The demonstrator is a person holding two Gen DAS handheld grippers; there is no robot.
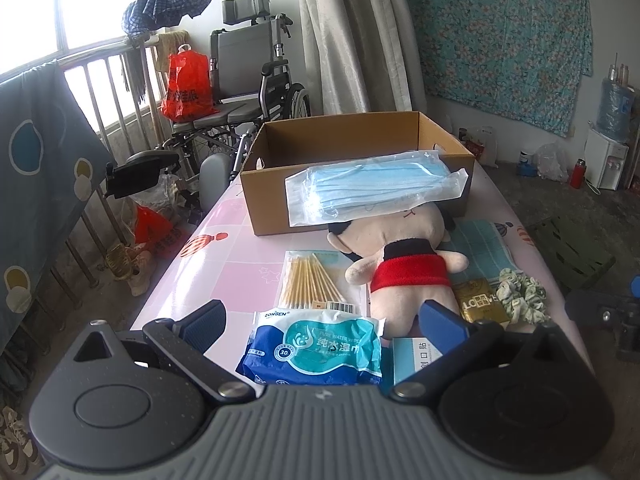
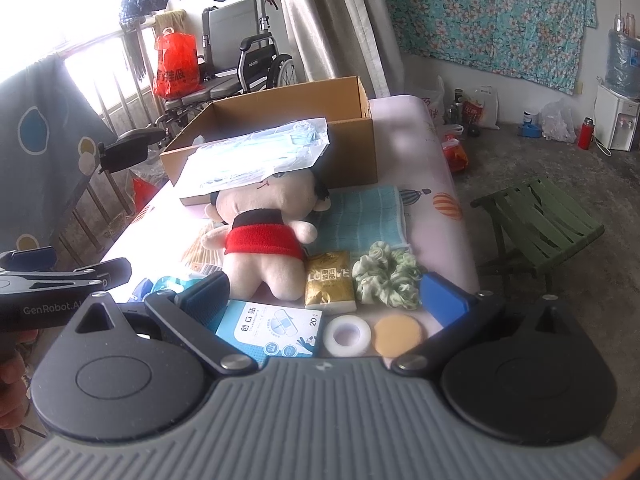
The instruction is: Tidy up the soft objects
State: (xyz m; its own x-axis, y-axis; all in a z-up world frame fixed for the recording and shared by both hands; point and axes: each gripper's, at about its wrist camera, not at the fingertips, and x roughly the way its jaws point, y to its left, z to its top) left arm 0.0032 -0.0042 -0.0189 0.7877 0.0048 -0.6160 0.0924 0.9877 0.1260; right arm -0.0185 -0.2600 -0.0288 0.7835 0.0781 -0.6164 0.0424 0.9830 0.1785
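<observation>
Bright daylight pours through the barred window (image 1: 86, 20) to my left. A wheelchair (image 1: 256, 80) stands by the beige curtain (image 1: 356, 36). A floral cloth (image 1: 500, 36) hangs on the white wall, above bare concrete floor (image 2: 552, 168) and a green folding stool (image 2: 540, 224).

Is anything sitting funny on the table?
Yes. The pack of face masks isn't inside the cardboard box; it leans tilted over the box's front edge and rests on the plush doll's head.

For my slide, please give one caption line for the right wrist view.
Open right tongs hover above a white tape roll and round orange sponge, facing a red-shirted plush doll.
</observation>
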